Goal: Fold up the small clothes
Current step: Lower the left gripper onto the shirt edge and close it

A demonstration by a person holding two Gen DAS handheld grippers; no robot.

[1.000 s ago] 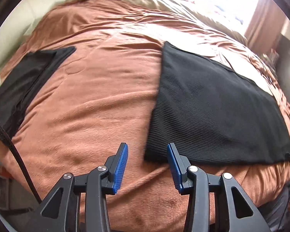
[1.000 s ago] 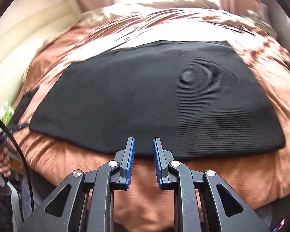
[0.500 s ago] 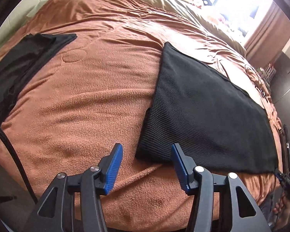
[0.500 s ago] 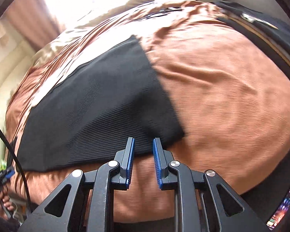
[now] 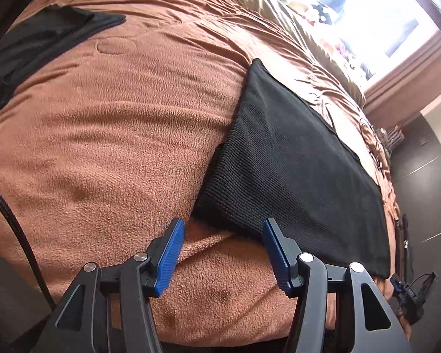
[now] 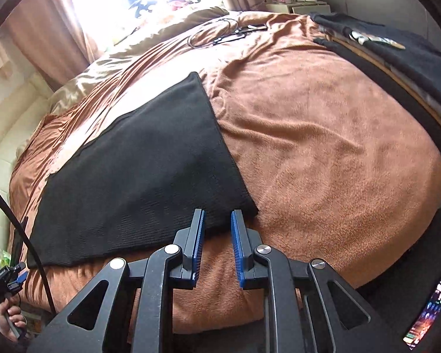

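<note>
With the black garment (image 5: 291,158) lying flat on the brown blanket (image 5: 108,135), the left gripper (image 5: 222,253) and right gripper (image 6: 217,244), fingers apart and empty, face its near corners, apparently to pinch them.

The ribbed garment (image 5: 294,170) is black, lying on a rust-brown fleece blanket (image 5: 117,135). Each hand-held gripper (image 5: 220,253) has black arms with blue ridged pads (image 6: 198,244). The curtains (image 6: 53,26) are dusty pink.
</note>
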